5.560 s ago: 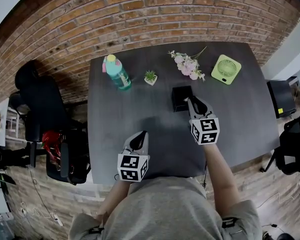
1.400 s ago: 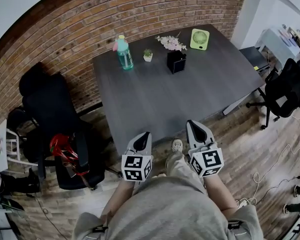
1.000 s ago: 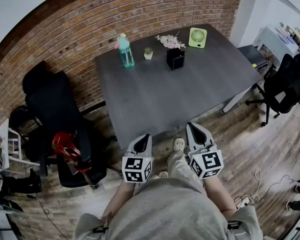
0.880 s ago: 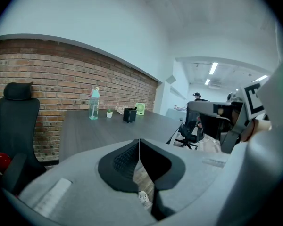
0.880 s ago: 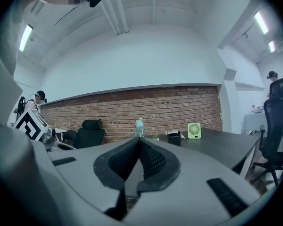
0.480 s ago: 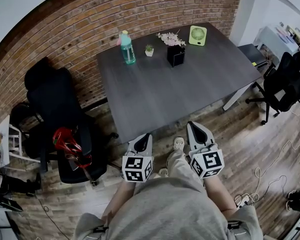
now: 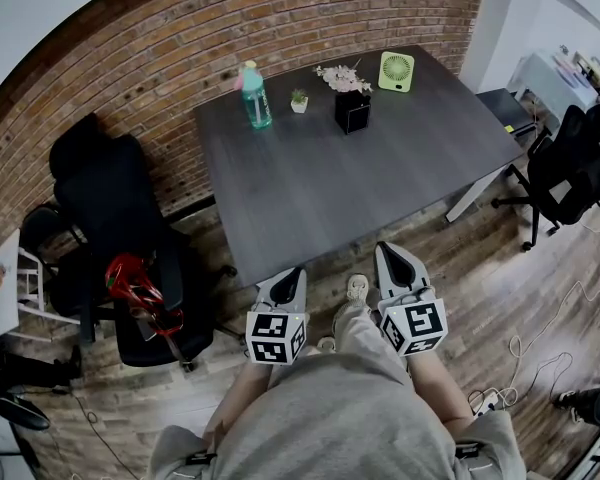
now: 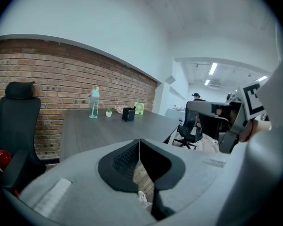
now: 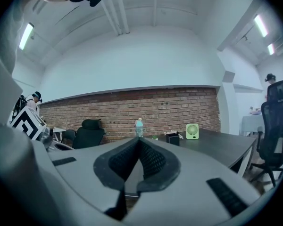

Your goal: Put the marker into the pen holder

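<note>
Sitting on woodgrain table (image 7: pixel 330 193) is boxy pen holder (image 7: pixel 351 113).

1. The dark grey counter (image 7: pixel 350 188) stood on a wooden floor (image 7: pixel 500 268), with one edge beside a brick wall (image 7: pixel 180 48).
2. All items stood along the wall-side edge.
3. Order in the head view, left to right: teal bottle (image 7: pixel 252 93), upright; small potted plant (image 7: pixel 299 101); black pen holder (image 7: pixel 352 111); green fan (image 7: pixel 396 71).
4. Pink flowers (image 7: pixel 340 76) lay just behind the pen holder.

Brick wall (image 7: pixel 280 18) ran behind a dark grey table (image 7: pixel 350 188); wood plank floor (image 7: pixel 480 258); black office chairs (image 7: pixel 100 198) flanked it; ceiling strip lights (image 9: pixel 26 36) were on.
</note>
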The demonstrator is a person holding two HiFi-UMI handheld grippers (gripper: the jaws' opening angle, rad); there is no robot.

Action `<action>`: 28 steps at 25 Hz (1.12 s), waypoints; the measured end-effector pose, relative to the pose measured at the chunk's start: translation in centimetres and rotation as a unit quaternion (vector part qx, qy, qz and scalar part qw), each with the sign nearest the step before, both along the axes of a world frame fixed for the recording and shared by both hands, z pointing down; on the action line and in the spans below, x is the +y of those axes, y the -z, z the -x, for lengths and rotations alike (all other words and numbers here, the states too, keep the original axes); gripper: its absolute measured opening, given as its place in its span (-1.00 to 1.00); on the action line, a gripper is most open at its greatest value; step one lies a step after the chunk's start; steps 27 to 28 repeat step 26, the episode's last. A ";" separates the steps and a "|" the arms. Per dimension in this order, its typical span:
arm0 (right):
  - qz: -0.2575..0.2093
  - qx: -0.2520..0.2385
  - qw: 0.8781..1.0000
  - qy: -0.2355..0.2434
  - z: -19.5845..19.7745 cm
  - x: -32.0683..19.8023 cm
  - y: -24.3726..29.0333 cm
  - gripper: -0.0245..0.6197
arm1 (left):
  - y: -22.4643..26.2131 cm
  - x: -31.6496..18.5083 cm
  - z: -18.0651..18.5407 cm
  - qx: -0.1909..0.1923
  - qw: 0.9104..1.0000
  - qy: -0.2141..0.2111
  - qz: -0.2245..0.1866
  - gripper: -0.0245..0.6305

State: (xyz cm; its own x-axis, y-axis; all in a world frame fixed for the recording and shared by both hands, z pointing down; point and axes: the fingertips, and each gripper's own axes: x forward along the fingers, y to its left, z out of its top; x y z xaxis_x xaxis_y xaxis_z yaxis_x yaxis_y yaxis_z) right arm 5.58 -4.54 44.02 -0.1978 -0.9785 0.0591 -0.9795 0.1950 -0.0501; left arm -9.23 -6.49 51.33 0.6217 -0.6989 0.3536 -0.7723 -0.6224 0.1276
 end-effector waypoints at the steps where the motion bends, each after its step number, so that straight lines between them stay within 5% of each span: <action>1: 0.000 0.002 1.000 -0.001 0.0 -0.1 0.0 -0.92 | 0.0 0.0 -0.1 0.000 1.000 -0.001 0.000 -0.87; 28: 0.006 0.008 1.000 0.006 0.1 -1.5 -0.2 -0.92 | 0.0 -1.4 -0.5 -0.001 1.000 -0.004 0.002 -0.87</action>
